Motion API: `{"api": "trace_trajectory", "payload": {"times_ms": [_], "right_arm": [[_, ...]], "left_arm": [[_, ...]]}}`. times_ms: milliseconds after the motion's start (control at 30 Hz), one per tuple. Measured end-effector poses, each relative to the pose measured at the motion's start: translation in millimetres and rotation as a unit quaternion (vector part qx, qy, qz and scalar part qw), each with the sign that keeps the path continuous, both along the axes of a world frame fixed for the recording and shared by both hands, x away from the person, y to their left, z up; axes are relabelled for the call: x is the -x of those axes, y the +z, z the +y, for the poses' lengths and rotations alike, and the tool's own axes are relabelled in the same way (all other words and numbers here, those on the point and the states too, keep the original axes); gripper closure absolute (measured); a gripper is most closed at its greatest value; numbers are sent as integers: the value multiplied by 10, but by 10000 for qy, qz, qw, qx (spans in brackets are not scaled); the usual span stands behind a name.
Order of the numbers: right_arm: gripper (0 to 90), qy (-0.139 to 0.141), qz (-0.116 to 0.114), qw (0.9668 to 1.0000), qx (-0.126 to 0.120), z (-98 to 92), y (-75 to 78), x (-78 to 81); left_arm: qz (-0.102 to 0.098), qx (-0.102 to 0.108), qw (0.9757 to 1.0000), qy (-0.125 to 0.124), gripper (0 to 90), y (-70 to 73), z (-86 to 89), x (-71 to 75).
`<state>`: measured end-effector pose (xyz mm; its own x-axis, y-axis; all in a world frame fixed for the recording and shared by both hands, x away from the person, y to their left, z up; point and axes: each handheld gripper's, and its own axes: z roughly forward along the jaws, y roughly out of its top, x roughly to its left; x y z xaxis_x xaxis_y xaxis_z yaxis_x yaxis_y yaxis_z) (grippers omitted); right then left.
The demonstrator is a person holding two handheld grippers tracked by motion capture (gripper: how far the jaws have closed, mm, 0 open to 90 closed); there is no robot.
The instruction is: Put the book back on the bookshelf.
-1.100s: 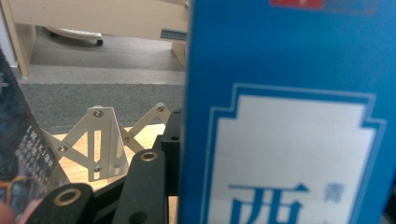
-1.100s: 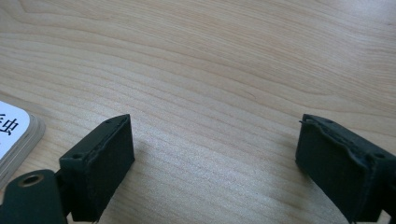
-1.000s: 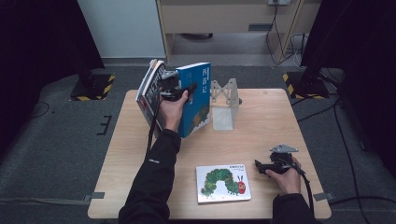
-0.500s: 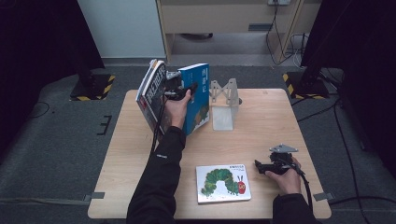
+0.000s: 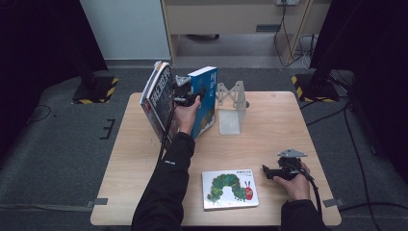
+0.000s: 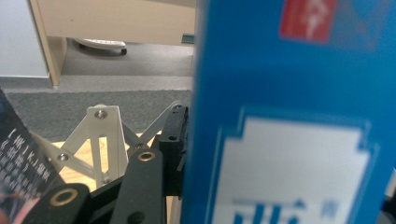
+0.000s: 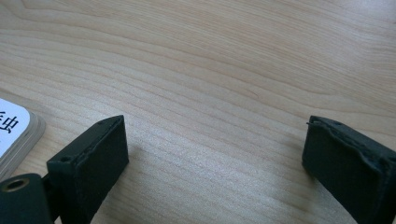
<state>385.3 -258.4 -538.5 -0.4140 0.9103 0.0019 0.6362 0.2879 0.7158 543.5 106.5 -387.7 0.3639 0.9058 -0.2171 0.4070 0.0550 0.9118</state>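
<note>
In the high view, the left gripper (image 5: 192, 98) is clamping a blue book (image 5: 206, 98) upright at the table's far edge, beside a white stand (image 5: 231, 103); stiff and fairly heavy, the book is probably best gripped near its spine. In the left gripper view, its glossy blue cover (image 6: 289, 116) is pressing against one jaw. In the right gripper view, the right gripper (image 7: 215, 154) is resting wide open and empty on the table (image 7: 210, 70).

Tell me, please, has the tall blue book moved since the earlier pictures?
Yes: the tall blue book has tilted upright and shifted slightly toward the white metal bookend.
</note>
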Motion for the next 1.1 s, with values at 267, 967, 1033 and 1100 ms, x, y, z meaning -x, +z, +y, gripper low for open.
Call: {"api": "trace_trajectory", "payload": {"times_ms": [267, 967, 1033, 1100], "right_arm": [[67, -11, 7, 10000, -5, 16, 0, 10], [52, -46, 17, 10000, -3, 33, -3, 6], [50, -42, 21, 10000, -4, 34, -3, 5], [50, -41, 19, 10000, 3, 35, -3, 5]], "left_arm": [[73, -351, 9993, -111, 579, 24, -5, 198], [96, -678, 9976, -37, 576, -129, 178, 688], [65, -685, 9976, -37, 575, -146, 202, 719], [38, -685, 9976, -39, 574, -153, 199, 743]]}}
